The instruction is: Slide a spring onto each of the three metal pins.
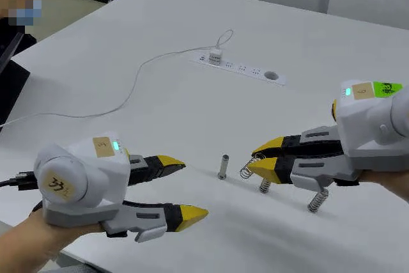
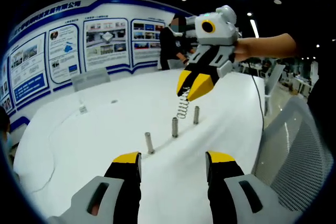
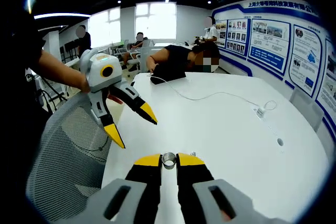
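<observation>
Whereas the middle pin [image 1: 265, 185] and the outer pin [image 1: 317, 200] appear already sprung, the bare pin [image 1: 223, 166] awaits the spring [image 1: 246, 171] clamped in the right gripper [image 1: 254, 160] just beside it, while the left gripper [image 1: 195, 188] hovers empty over the table [image 1: 192, 94], jaws apart.

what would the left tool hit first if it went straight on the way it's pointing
Probably the bare metal pin, nearest and just left of centre between the left tool's open jaws. Depth is unclear, so it might slip past to the next pin behind it.
</observation>
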### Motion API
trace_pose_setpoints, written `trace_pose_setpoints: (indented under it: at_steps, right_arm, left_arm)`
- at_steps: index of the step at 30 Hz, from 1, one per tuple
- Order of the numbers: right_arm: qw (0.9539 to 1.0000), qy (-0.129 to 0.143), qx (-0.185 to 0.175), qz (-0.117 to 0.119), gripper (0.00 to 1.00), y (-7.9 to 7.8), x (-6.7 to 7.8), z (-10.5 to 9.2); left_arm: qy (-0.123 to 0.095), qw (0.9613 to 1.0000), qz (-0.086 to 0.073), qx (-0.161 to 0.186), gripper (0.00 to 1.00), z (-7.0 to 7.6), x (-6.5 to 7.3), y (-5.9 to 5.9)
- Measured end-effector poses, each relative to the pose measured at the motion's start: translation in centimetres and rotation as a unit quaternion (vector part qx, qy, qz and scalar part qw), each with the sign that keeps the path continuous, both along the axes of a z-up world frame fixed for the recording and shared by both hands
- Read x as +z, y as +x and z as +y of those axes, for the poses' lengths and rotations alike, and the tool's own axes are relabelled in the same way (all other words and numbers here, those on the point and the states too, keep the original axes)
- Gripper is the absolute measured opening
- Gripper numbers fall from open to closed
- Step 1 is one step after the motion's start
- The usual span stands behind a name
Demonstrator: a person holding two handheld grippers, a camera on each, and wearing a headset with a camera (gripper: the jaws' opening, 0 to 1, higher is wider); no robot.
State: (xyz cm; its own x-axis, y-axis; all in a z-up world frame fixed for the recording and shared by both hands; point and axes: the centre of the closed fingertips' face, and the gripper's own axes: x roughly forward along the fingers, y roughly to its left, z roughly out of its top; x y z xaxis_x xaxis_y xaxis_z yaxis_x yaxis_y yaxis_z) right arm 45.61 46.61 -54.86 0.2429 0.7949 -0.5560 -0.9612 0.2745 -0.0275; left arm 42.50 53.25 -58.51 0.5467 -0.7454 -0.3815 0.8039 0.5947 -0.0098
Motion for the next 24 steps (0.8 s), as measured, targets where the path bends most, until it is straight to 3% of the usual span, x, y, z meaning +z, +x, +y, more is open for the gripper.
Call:
trace_pose_setpoints:
  at_steps: [12, 24]
  right_arm:
    - [0.9995, -0.004, -0.032, 0.005, 0.11, 1.7, -0.8, -0.5]
    - [0.998, -0.001, -0.062, 0.013, 0.11, 3.3, -1.3, -0.5]
  left_arm:
    - [-0.021, 0.9988, 0.009, 0.043, 0.58, 2.2, -0.3, 0.8]
    - [-0.04, 0.9971, 0.017, 0.062, 0.63, 2.3, -0.1, 1.0]
